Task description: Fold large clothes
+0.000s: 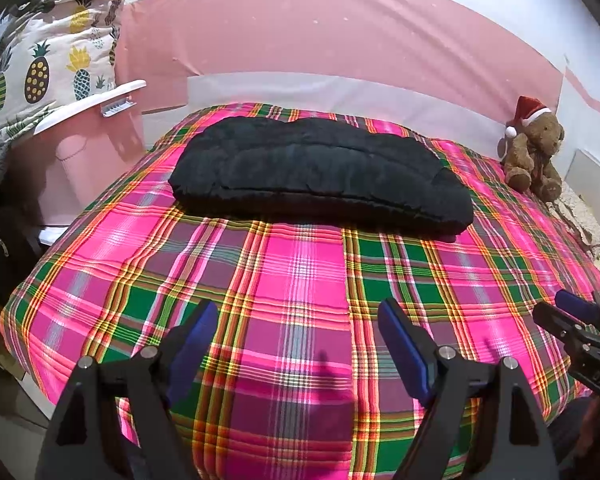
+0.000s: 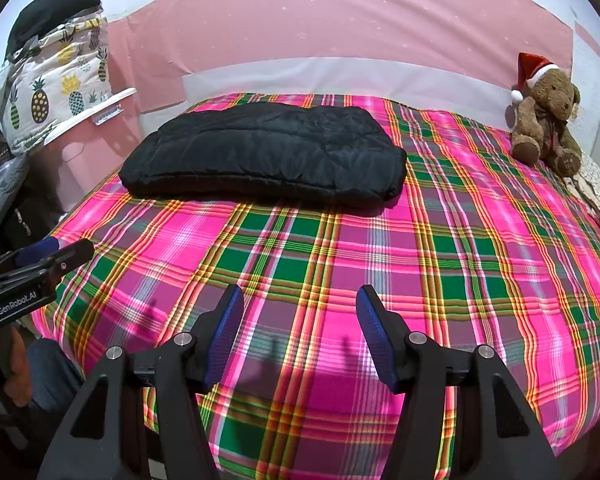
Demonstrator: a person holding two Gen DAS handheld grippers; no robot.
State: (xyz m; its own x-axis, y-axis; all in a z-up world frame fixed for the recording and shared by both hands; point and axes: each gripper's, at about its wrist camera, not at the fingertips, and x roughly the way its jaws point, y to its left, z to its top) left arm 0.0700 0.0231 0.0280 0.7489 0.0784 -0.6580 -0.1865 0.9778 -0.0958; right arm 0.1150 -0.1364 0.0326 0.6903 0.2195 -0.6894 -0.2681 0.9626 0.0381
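Note:
A black padded garment (image 1: 320,174) (image 2: 264,152) lies folded into a long flat bundle across the far half of the bed, on the pink and green plaid cover (image 1: 300,280) (image 2: 340,248). My left gripper (image 1: 298,312) hovers open over the near part of the cover, well short of the garment, nothing between its blue pads. My right gripper (image 2: 300,298) is also open and empty over the near edge. In the left wrist view the right gripper (image 1: 556,312) shows at the right edge; in the right wrist view the left gripper (image 2: 56,250) shows at the left edge.
A brown teddy bear (image 1: 534,152) (image 2: 548,124) in a Santa hat sits at the far right corner. A pineapple-print bundle (image 1: 48,64) (image 2: 56,88) rests on a pink container (image 1: 84,152) left of the bed. A pink wall panel (image 2: 340,28) stands behind.

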